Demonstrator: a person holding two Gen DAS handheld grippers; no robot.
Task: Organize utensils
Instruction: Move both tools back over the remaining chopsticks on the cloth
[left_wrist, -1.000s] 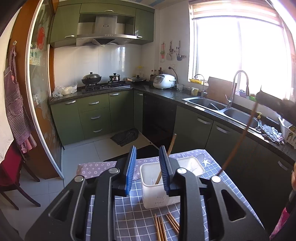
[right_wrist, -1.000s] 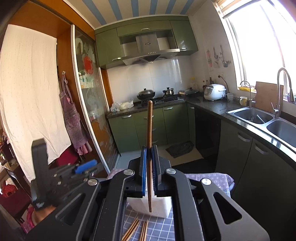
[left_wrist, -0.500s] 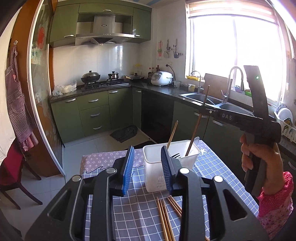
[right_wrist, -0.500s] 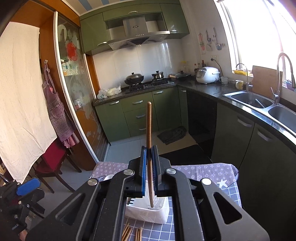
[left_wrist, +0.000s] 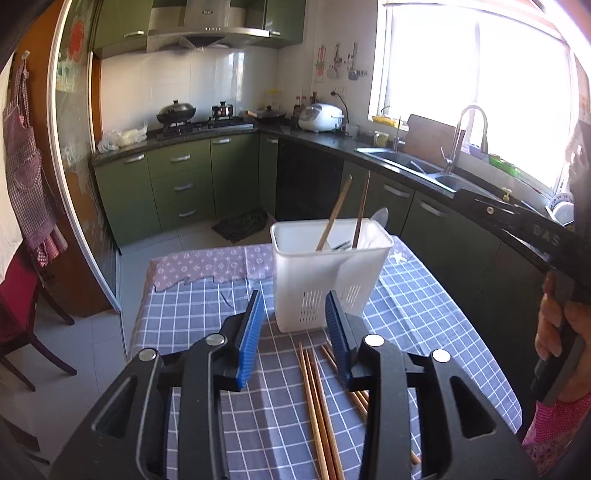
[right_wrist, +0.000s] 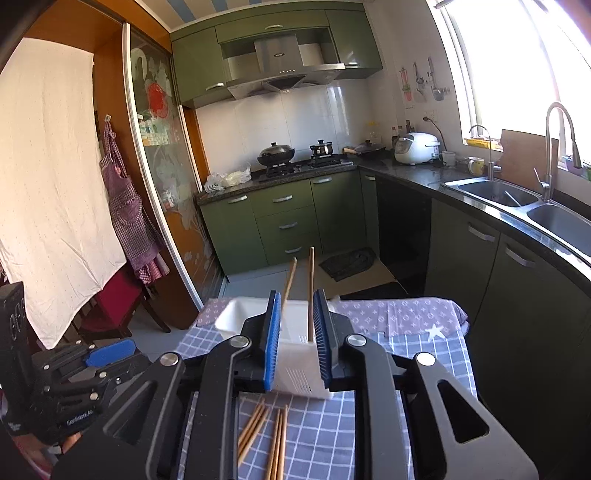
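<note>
My right tongs (right_wrist: 297, 339) have just been opening, and their blue pads now stand apart. A brown chopstick (right_wrist: 311, 291) stands upright between them, clear of both pads, its lower end down inside the white holder (right_wrist: 295, 373). A second chopstick (right_wrist: 289, 282) leans in the same holder just to its left. The holder sits on the surface (right_wrist: 417, 354), which is covered by a blue checked cloth, right in front of these tongs.

My left tongs (left_wrist: 295, 332) have also just been opening wider; they are apart with nothing between them. They point down at the cloth just short of the holder (left_wrist: 328, 273). Below them a loose bunch of chopsticks (left_wrist: 317, 406) lies flat on the cloth, running toward me.

At the right edge of the left view, my right hand (left_wrist: 554, 325) grips the dark handle of the other tool. Beyond the surface stand green kitchen cabinets (right_wrist: 284, 218) and a steel sink (right_wrist: 517, 199) under a bright window.
</note>
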